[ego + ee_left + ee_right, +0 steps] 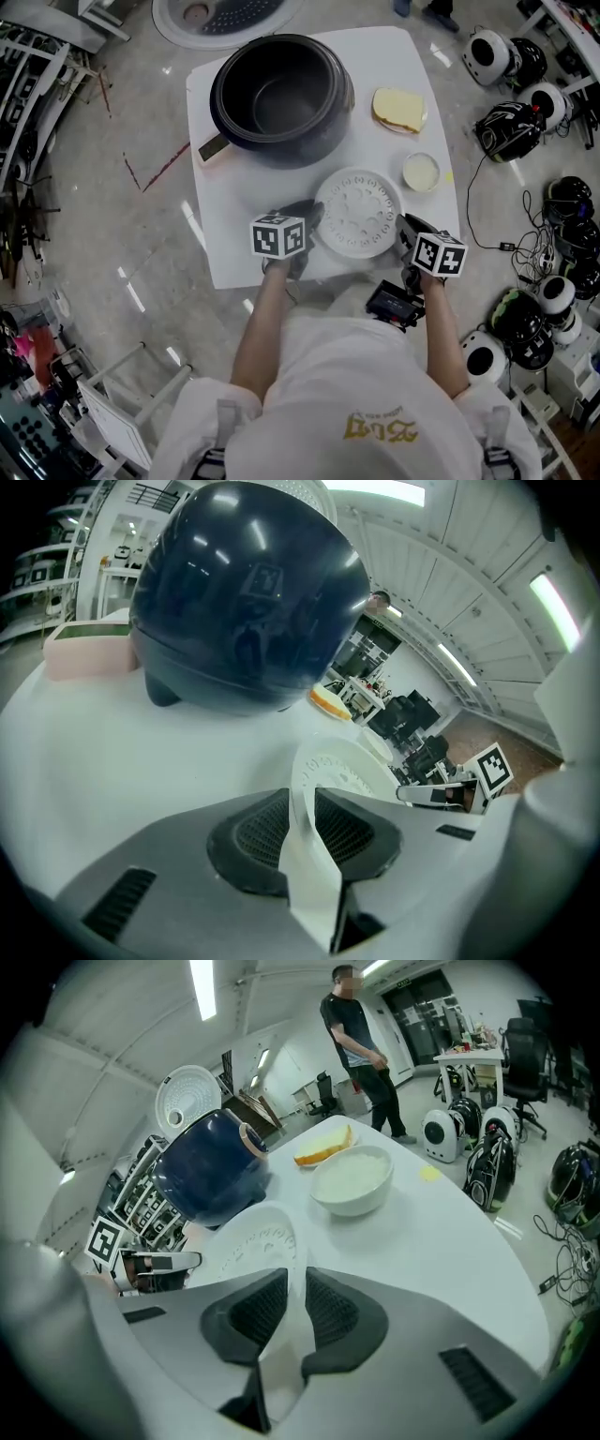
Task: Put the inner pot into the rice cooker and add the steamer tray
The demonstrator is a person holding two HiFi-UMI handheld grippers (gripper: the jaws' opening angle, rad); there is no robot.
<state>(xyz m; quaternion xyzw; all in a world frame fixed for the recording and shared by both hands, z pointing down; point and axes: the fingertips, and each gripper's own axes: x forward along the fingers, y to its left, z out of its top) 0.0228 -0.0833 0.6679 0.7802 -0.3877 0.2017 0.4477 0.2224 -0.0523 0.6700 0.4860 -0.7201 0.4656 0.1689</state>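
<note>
A person looks down on a square white worktop [244, 225] and holds a grey two-jawed tool in each hand. Between the tools, near the front edge, lies the steamer tray [356, 214], a round, shallow white plastic dish. Its flat floor is pierced with rings of small holes and it has a thin raised rim. It looks level and seems to rest on the worktop.

The left tool [314, 214] is clamped on the tray's left rim. In the left gripper view the white rim [309, 855] runs straight through the left tool [305, 803], with the ribbed black pads closed against it on both sides. The right tool [403, 228] is clamped on the opposite rim. In the right gripper view the right tool [292, 1283] has its pads pressed on the thin white edge in the same way.

Behind the tray, and apart from it, stands the round, glossy dark blue rice cooker [281, 98], open at the top. From above its well is dark grey, and I cannot tell whether a separate inner pot sits in it.

To the cooker's right lies a yellow slice of bread [399, 110]. Nearer the tray's far right side stands a small white bowl [421, 172] with pale contents.

In the right gripper view a person in dark clothes [361, 1054] stands beyond the worktop.
</note>
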